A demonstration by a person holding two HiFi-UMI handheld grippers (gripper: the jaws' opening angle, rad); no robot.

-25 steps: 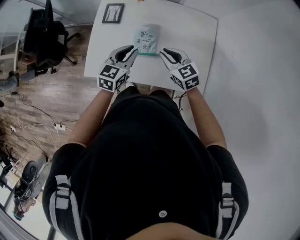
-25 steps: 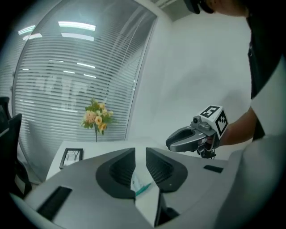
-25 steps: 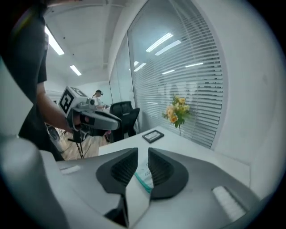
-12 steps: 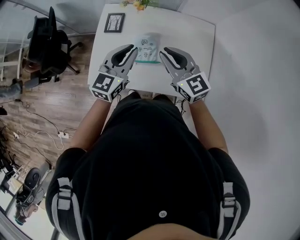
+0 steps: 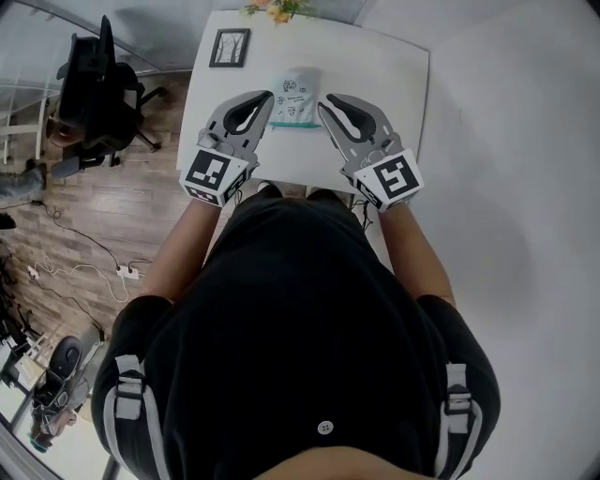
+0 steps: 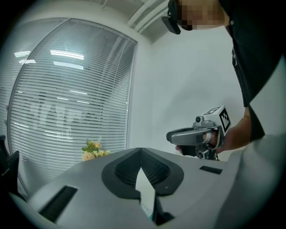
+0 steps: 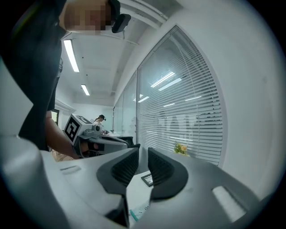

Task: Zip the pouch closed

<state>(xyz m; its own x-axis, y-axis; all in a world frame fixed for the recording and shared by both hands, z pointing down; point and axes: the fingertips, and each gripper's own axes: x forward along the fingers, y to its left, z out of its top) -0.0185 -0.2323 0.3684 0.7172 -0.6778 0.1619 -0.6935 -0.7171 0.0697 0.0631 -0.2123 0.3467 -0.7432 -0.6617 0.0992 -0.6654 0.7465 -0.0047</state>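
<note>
Left gripper view: left gripper point(image 6: 141, 154) jaws have just been closing and sit together at the tips, with nothing between them. Only white tabletop and a sliver of teal show through the slot below. Right gripper point(image 7: 143, 154) jaws stand a narrow gap apart, pads pressing on nothing; tabletop and a bit of pouch edge show through the gap. Both grippers point roughly level toward the far side, side by side, tips near each other but apart, held up off the table. Neither touches the pouch.

Flat pale-blue printed pouch point(image 5: 295, 97), with a teal zip strip point(image 5: 293, 124) along its near edge, lies on the rectangular white table point(image 5: 394, 84). It sits far-middle, just past the two gripper tips and between them in head view. Slider is too small to find, so I can't tell whether the zip is open or shut.

Further out: small black-framed picture point(image 5: 229, 47) at the table's far left corner, yellow-and-peach flowers point(image 5: 275, 9) at the far edge, black office chair point(image 5: 94, 84) on the wood floor point(image 5: 112, 216) to the left.

Step, my read: a no-contact phase. Grippers are staged above the pouch and zipping is not under way. If the zip is still open, the next move needs:
- both grippers down to the table
- left jaws reopened, then clamped on one end of the teal strip as anchor
- right pinching the slider tab and dragging it along the strip

Risk: the pouch is thin and flat on a smooth top, so it may slide if the anchor grip is weak.
</note>
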